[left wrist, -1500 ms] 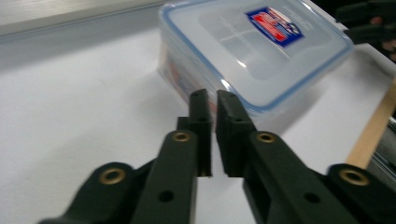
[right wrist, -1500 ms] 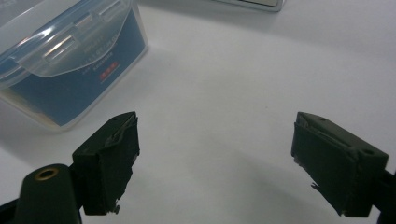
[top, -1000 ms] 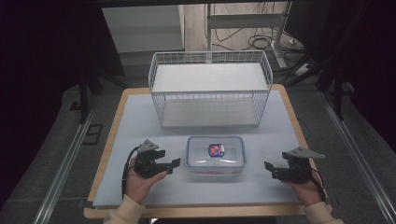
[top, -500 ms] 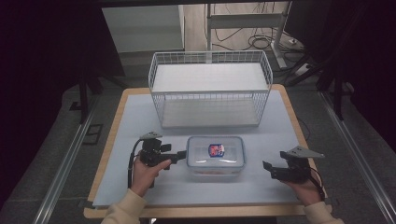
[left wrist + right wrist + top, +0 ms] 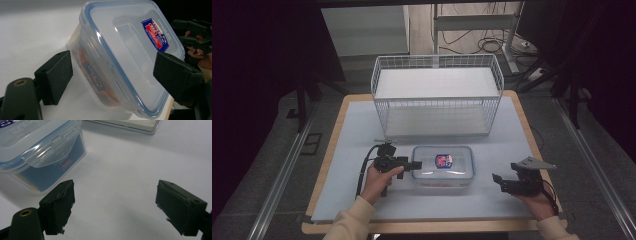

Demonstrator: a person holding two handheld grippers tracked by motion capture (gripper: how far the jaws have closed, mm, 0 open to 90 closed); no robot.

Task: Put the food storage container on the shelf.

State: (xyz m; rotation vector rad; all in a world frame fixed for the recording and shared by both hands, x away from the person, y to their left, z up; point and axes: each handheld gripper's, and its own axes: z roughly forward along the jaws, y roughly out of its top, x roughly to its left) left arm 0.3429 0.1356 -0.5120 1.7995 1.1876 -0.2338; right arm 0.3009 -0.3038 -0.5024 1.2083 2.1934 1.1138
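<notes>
Box (image 5: 443,168) sitting lidded on the desk (image 5: 362,125), just in front of the wire basket (image 5: 437,95), blue-and-red sticker up. Left claw (image 5: 416,164) right at the box's left end, jaws spread wide, one pad low by the box wall and the other over the lid, seen clearly in the left gripper view (image 5: 112,75); nothing gripped, pads not pressing yet. Right claw (image 5: 496,181) off to the right of the box, well apart from it, jaws wide open too and holding nothing; latch flap (image 5: 53,147) of the box in plain sight from the right gripper view.

Best way through this step, by the look of it: slide further in so both pads straddle the short end squarely, keep the lower pad off the desk, then close gently on the flap or wall rather than on the slick lid corner. Risk of the box skidting toward the right if pushed before closing, so bracing from the right side could help.

Compared with a second ago: left hand closer in to the box, from clear of it to right against its end, jaws having just been opening, nothing between them then. Right hand unchanged.
</notes>
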